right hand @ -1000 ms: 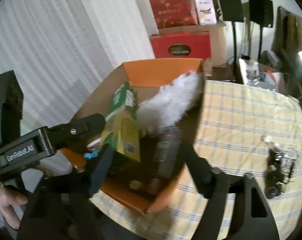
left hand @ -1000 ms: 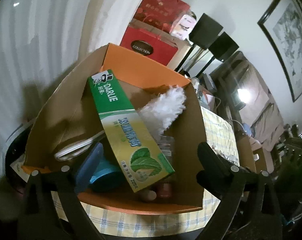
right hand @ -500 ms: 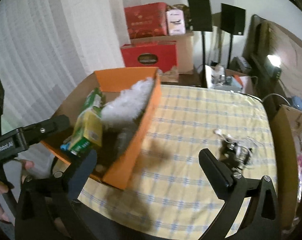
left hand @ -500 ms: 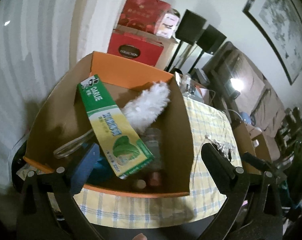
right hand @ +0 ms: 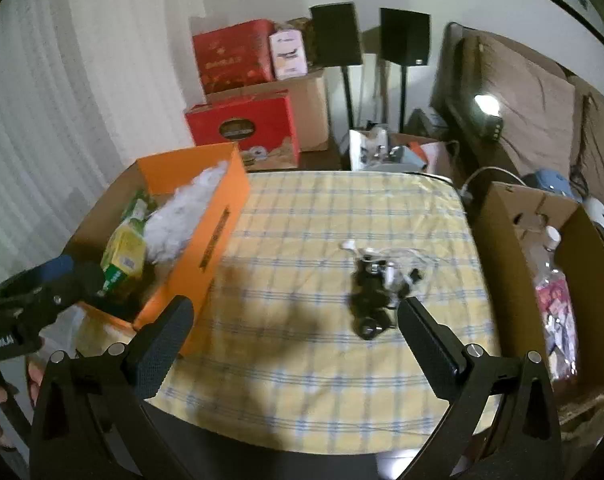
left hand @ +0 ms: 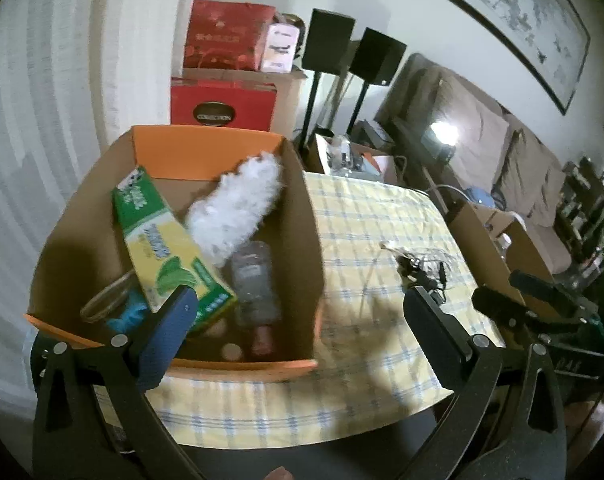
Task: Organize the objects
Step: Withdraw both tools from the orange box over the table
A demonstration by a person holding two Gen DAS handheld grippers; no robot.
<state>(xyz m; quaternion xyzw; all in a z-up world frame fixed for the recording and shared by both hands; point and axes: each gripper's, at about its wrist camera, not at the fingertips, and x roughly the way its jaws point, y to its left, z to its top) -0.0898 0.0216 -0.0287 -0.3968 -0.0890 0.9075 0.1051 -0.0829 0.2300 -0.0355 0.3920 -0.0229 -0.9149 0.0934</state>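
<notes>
On the checked desk [right hand: 322,216], we see a black-and-white cable tangle [right hand: 376,288] just ahead of our right gripper [right hand: 291,334], spread empty; left gripper [left hand: 297,330], spread too, faces the filled orange box [left hand: 205,152].

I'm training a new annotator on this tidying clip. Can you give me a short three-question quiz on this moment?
1. True or false: the white duster lies inside the orange box.
2. What is left loose on the checked tablecloth? A) tangle of cables and small dark items B) a mug C) a book
3. Is either the left gripper or the right gripper holding anything?

Key: 1 true; 2 A, the tangle; 3 no, both are open and empty.
</notes>
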